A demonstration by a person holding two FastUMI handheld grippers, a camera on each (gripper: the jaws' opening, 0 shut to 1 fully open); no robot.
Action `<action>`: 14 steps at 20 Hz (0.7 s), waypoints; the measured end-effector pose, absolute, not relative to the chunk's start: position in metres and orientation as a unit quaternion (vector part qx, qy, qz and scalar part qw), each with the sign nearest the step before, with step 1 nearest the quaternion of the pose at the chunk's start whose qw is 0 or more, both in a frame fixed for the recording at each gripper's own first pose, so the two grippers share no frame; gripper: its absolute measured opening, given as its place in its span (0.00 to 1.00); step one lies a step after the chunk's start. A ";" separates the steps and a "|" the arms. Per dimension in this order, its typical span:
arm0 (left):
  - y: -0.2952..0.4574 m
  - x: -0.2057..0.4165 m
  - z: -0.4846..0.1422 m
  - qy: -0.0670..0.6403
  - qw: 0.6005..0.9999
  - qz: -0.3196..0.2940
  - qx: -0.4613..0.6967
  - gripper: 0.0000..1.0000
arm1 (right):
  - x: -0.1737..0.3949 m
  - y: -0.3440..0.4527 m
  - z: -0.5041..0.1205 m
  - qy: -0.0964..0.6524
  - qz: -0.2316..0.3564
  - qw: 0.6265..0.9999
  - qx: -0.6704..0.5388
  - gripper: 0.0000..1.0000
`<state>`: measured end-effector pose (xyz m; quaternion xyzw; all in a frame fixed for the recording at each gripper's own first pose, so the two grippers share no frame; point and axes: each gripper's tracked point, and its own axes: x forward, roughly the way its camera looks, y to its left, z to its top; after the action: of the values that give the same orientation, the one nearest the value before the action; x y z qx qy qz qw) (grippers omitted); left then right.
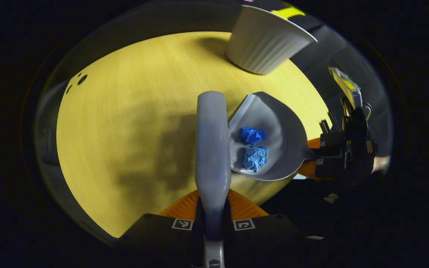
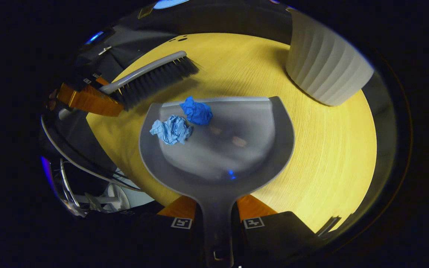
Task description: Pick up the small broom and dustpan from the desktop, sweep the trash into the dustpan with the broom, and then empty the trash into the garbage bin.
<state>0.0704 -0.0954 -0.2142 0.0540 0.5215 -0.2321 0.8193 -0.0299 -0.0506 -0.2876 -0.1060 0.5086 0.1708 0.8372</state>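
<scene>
My left gripper [image 1: 213,219] is shut on the handle of the small grey broom [image 1: 212,149], which points forward over the round yellow desktop [image 1: 125,141]. In the right gripper view the broom [image 2: 151,76] hangs with its black bristles down, to the left of the pan. My right gripper [image 2: 216,219] is shut on the handle of the grey dustpan [image 2: 218,149]. Two crumpled blue paper balls [image 2: 184,121] lie inside the pan near its front lip. From the left gripper view the dustpan [image 1: 274,141] with the paper balls [image 1: 253,147] sits just right of the broom, with the right gripper [image 1: 317,153] clamped on its handle.
A white ribbed garbage bin [image 1: 263,41] stands on the desktop beyond the dustpan; in the right gripper view the bin [image 2: 322,70] is at the upper right. Small dark holes [image 1: 76,82] mark the desktop's far left. The yellow surface left of the broom is bare.
</scene>
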 end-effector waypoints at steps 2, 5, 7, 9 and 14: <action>-0.094 0.068 -0.219 0.512 0.832 -0.211 0.020 0.24 | -0.029 -0.053 -0.287 0.511 0.183 0.834 -0.097 0.35; -0.087 0.065 -0.219 0.491 0.851 -0.184 -0.017 0.23 | -0.027 -0.055 -0.283 0.508 0.180 0.837 -0.096 0.35; -0.079 0.065 -0.218 0.473 0.862 -0.176 -0.039 0.27 | -0.030 -0.052 -0.285 0.506 0.166 0.843 -0.083 0.35; -0.067 0.067 -0.221 0.454 0.874 -0.167 -0.048 0.23 | -0.035 -0.049 -0.284 0.508 0.149 0.846 -0.065 0.35; -0.038 0.073 -0.235 0.424 0.886 -0.175 -0.076 0.23 | -0.042 -0.046 -0.272 0.502 0.099 0.858 -0.048 0.35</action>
<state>0.0726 -0.0380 -0.2349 -0.0761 0.4238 -0.1746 0.8855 -0.0420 -0.0464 -0.2722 -0.0482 0.5019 0.0987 0.8579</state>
